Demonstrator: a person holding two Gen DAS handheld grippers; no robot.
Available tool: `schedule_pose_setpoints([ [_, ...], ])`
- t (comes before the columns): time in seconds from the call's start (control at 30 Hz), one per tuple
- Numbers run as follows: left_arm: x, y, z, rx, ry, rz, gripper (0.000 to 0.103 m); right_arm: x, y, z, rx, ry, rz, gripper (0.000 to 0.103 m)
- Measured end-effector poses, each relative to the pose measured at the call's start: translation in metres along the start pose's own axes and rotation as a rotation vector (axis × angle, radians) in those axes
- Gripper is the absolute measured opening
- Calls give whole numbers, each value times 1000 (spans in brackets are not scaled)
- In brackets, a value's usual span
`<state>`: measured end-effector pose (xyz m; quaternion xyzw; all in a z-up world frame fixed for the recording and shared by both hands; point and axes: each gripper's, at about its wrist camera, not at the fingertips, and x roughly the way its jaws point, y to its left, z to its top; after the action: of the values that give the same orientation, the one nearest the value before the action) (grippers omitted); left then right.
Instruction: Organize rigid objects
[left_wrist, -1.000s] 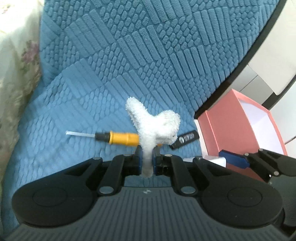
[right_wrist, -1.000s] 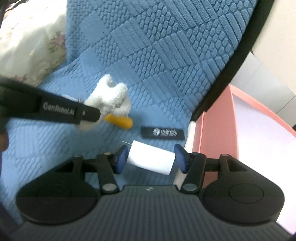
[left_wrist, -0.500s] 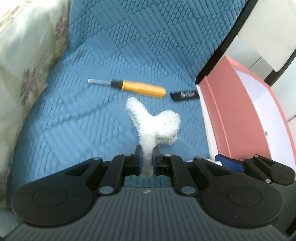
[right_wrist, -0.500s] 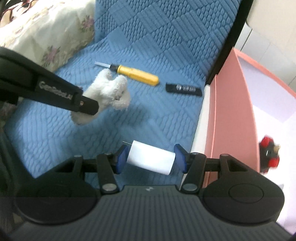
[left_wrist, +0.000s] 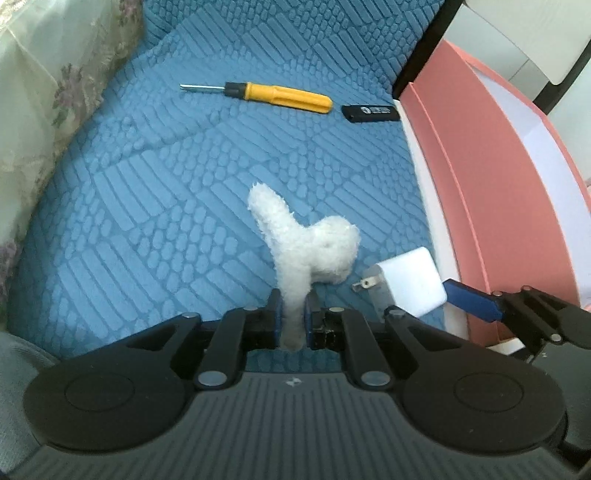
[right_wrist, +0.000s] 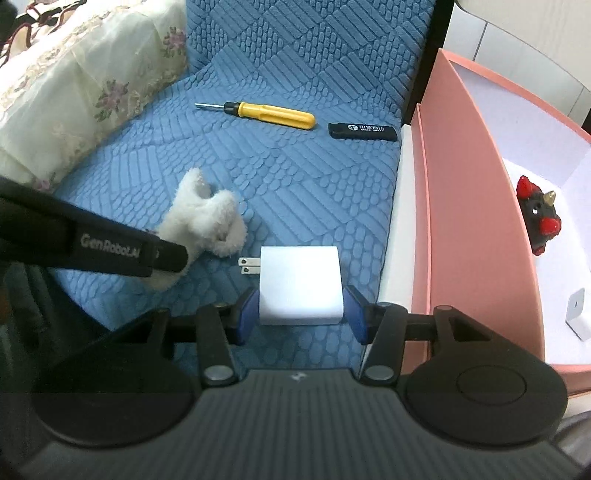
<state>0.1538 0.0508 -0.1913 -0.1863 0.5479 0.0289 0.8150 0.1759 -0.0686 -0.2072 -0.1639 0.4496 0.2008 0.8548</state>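
While held above the blue quilted cushion (right_wrist: 295, 177): white cube-shaped plug charger (right_wrist: 299, 284), prongs pointing left, clamped between the blue pads of the right gripper (right_wrist: 300, 312), near the cushion's right edge and just beside the pink cardboard box (right_wrist: 476, 236). Alongside, to its left: fluffy white plush toy (left_wrist: 306, 251), pinched by one limb in the closed jaws of the left gripper (left_wrist: 293, 321), clear of the cushion surface. Farther off, toward the cushion's back edge: yellow-handled screwdriver (right_wrist: 266, 112) and black rectangular stick with white lettering (right_wrist: 364, 131), both lying loose, end to end but apart. Inside the box, on its white floor: small black figurine with red horns (right_wrist: 539, 214) and small white bracket-like piece (right_wrist: 578, 314). Judged progress: roughly midway; two items boxed, two lifted and not yet delivered, two still to collect. Plush toy arguably not rigid, so destination uncertain. Floral cream pillow (right_wrist: 74, 92) at the cushion's left edge, uninvolved.
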Motion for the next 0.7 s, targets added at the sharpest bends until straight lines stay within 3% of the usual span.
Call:
schedule_pose_setpoints([
  [0.1,2,2,1,-19,19,-18,15,-1,-2,-1,-1,-11,10,55],
  [0.17,5,3,1,-41,34,-31,27,0,-2,-1,-11,-12,5,58],
  [0.23,5,5,2,-65,42,-38,50,2,-2,-1,-31,-12,1,58],
  [0.37,10,10,9,-127,70,-101,53,5,0,1,-73,-21,2,59],
  [0.7,23,1,26,-123,38,-79,63,20,-6,4,-58,-13,28,54],
])
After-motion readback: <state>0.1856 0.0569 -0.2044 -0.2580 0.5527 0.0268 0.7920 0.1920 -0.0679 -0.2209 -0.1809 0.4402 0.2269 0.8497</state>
